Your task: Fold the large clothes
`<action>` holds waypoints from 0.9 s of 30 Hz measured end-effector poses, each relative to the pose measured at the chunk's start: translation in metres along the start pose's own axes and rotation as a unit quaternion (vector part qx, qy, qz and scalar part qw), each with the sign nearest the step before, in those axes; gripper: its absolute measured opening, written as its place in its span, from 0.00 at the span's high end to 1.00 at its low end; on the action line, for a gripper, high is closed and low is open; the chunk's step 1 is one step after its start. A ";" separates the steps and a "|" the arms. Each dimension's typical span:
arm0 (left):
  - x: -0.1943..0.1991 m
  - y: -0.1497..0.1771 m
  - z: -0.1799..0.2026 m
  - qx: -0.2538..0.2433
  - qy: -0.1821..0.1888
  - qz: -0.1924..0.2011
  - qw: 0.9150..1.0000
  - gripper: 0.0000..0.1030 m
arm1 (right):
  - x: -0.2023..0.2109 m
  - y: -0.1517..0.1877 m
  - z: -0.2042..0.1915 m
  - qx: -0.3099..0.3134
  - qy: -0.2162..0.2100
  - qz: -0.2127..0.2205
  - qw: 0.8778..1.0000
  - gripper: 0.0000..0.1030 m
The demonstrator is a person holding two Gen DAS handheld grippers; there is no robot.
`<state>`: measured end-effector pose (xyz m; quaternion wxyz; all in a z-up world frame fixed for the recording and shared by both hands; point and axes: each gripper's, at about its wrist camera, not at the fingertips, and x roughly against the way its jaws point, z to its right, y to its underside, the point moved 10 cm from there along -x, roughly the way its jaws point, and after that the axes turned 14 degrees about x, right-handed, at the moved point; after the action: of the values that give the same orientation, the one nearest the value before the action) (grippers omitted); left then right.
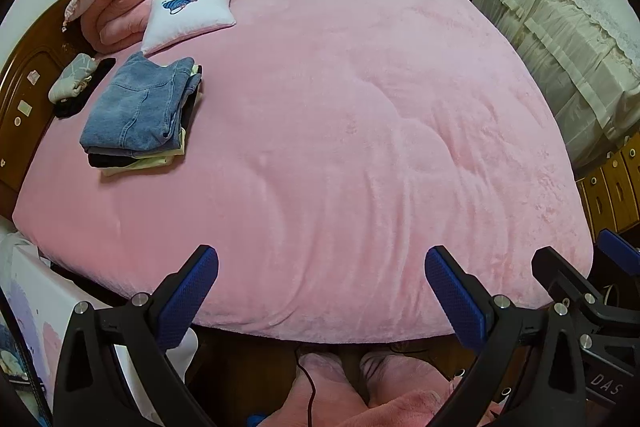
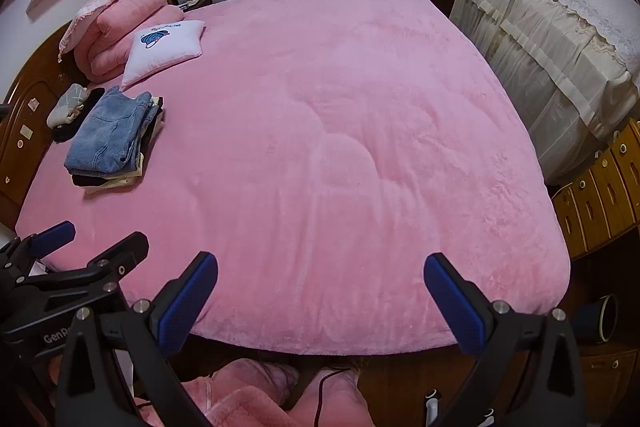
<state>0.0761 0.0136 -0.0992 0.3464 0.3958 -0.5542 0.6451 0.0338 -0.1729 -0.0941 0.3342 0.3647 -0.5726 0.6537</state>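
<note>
Both tongs wide, nothing between them: left tongs (image 1: 321,273), right tongs (image 2: 321,275) hover side by side over the bed's (image 1: 360,131) near edge, likely between garments. Folded stack (image 1: 138,115), jeans on top, sits by the headboard (image 1: 28,95), out of the work area; long axis runs headboard-to-foot, slightly skewed.
</note>
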 end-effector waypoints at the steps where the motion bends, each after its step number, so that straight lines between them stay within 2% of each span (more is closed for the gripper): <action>1: 0.001 0.000 0.000 0.000 0.000 0.001 1.000 0.01 | 0.000 0.000 0.000 0.000 -0.001 0.000 1.000 0.00; 17: -0.002 0.013 0.004 0.012 0.004 -0.026 1.000 0.01 | -0.001 0.010 0.006 0.006 -0.008 -0.016 1.000 0.00; 27: -0.005 0.014 0.007 0.006 0.004 -0.028 1.000 0.01 | -0.005 0.008 0.016 0.001 -0.014 -0.022 1.000 0.00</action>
<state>0.0668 0.0046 -0.1088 0.3641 0.4104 -0.5378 0.6402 0.0315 -0.1894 -0.1015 0.3400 0.3863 -0.5688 0.6415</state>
